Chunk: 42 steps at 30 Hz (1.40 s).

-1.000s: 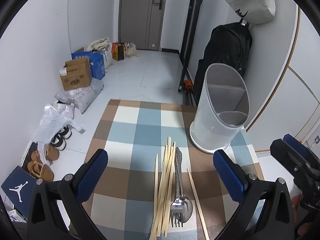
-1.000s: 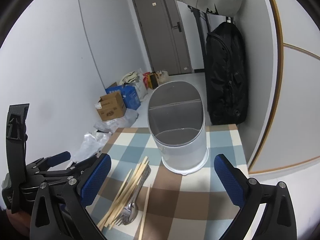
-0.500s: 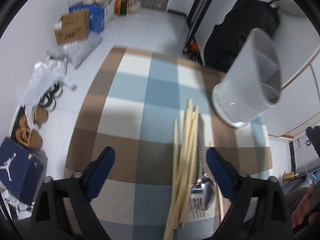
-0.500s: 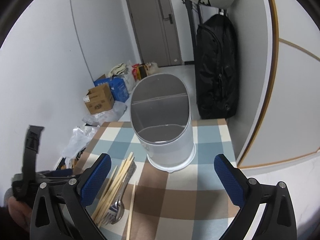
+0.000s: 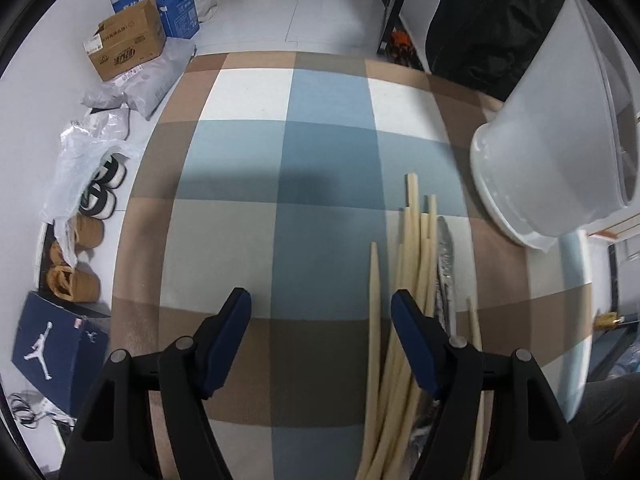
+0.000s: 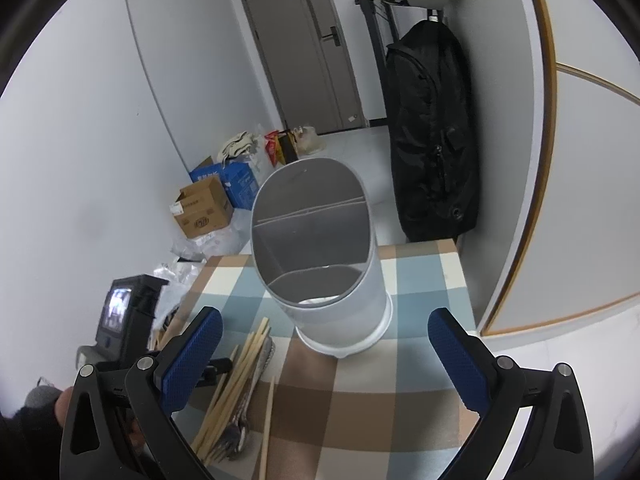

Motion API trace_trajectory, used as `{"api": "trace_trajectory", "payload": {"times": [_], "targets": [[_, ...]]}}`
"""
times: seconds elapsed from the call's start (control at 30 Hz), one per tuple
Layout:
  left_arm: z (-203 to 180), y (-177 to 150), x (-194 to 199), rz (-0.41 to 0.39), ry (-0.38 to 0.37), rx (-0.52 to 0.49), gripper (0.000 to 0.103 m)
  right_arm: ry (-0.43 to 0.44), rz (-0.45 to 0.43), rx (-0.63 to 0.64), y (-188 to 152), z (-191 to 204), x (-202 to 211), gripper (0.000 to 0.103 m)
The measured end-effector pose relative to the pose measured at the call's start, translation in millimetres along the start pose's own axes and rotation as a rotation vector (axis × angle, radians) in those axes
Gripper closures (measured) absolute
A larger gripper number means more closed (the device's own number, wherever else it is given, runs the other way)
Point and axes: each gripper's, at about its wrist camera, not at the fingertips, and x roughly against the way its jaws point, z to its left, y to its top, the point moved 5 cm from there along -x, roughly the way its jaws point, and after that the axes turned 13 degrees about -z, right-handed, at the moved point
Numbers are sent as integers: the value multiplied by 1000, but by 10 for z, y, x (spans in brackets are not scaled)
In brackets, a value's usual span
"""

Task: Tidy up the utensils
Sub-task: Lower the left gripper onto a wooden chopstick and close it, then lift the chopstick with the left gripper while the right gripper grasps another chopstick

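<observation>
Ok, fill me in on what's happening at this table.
A person with a gripper in each hand is sorting utensils on a checked tablecloth. The left gripper points down beside a pile of chopsticks and metal cutlery; its jaws are closing, with nothing between them yet. The right gripper hangs open facing the white divided holder, which looks empty. Nothing is sorted yet.

You face a grey door [image 6: 308, 52] set in plain white walls [image 6: 120, 128], with pale floor tiles [image 5: 320, 8] below. Beside you, cardboard boxes [image 5: 126, 46], bags and shoes [image 5: 74, 256] line the left wall, and a black bag [image 6: 432, 132] hangs at right.
</observation>
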Motion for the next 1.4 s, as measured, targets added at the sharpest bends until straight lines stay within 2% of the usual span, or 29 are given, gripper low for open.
{"api": "trace_trajectory", "payload": {"times": [0.03,0.2,0.3,0.47,0.53,0.6,0.67,0.8,0.97,1.13,1.23,1.33,1.4], "targets": [[-19,-5,15,4,0,-10,44,-2,-1,-4,3,-15,9,0],[-113,23,-17,24,41,-73,54,2,-8,-47,44,-110,76,0],[-222,24,-10,38,50,-114,69,7,-17,-60,72,-122,134,0],[-234,27,-33,68,102,-123,74,9,-37,-63,114,-129,202,0],[-284,-12,-25,68,73,-125,92,10,-46,-66,130,-136,221,0],[-323,-13,-37,58,70,-145,101,13,-49,-67,138,-137,232,0],[-310,29,-69,50,69,-147,101,16,-51,-68,135,-134,241,0],[-149,86,-86,51,-23,-60,102,23,-54,-49,118,-108,263,0],[-46,127,-13,25,-36,-23,102,14,-51,-28,84,-90,256,0],[-9,248,228,-61,-95,17,102,8,-44,0,36,-27,214,0],[4,308,376,-133,-103,25,102,17,-43,31,1,58,188,0],[28,358,487,-207,-104,42,102,71,-19,50,-70,184,128,0],[101,361,524,-233,-124,73,102,134,21,11,-147,241,63,0]]}}
